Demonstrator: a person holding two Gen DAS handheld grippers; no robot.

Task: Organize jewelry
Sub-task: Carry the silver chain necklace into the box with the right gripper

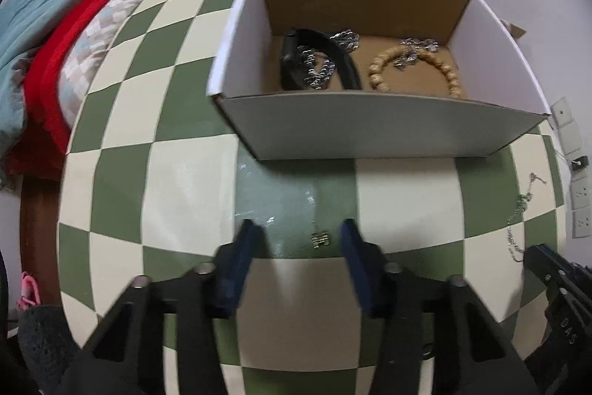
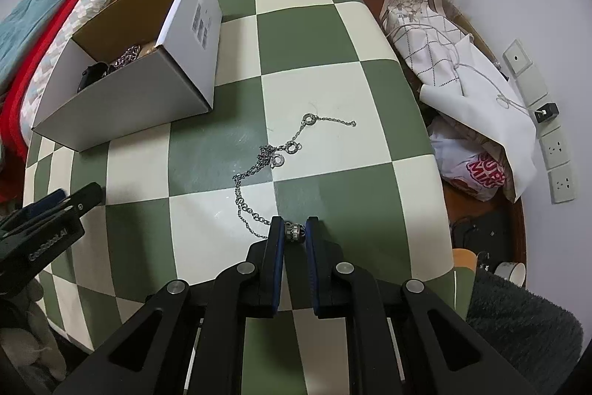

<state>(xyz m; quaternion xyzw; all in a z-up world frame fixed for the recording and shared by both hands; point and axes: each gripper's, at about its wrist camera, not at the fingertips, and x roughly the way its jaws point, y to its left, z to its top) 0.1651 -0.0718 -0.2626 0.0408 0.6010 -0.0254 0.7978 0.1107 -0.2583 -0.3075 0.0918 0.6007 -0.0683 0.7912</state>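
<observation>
Left wrist view: the left gripper [image 1: 298, 236] hovers low over the green-and-cream checkered tabletop [image 1: 185, 180], its two blue-padded fingers [image 1: 242, 247] spread wide with nothing between them. Directly ahead stands the open white cardboard box with a brown interior [image 1: 370, 132]. On its floor lie a black strap-like band [image 1: 292, 62], two heaps of silver chain [image 1: 318, 67], and a tan wooden bead bracelet [image 1: 377, 71] at the right side; a further silver piece [image 1: 418, 45] overlaps the bracelet's far edge. A small metallic glint [image 1: 321, 238] appears on the table between the fingertips, though motion blur leaves its nature unclear. At the right edge, part of the long silver chain necklace with ring links [image 1: 516, 228] lies on the table, and the right gripper [image 1: 555, 276] enters the corner.

Right wrist view: the right gripper [image 2: 295, 232] has its fingers drawn nearly together, pinching a small studded silver barrel bead [image 2: 295, 232] at the near end of the necklace [image 2: 266, 158]. The chain trails away from the fingertips across the checkered squares, bunching midway and ending in three flat rings [image 2: 310, 119] toward the far side; all of it beyond the pinched end rests on the table [image 2: 314, 36]. The box [image 2: 140, 99] stands at the left, well apart from the chain, with the left gripper [image 2: 55, 206] near its front corner. Beside the table at the right lie patterned fabric [image 2: 421, 28] and a white plastic bag with red print [image 2: 477, 173].
</observation>
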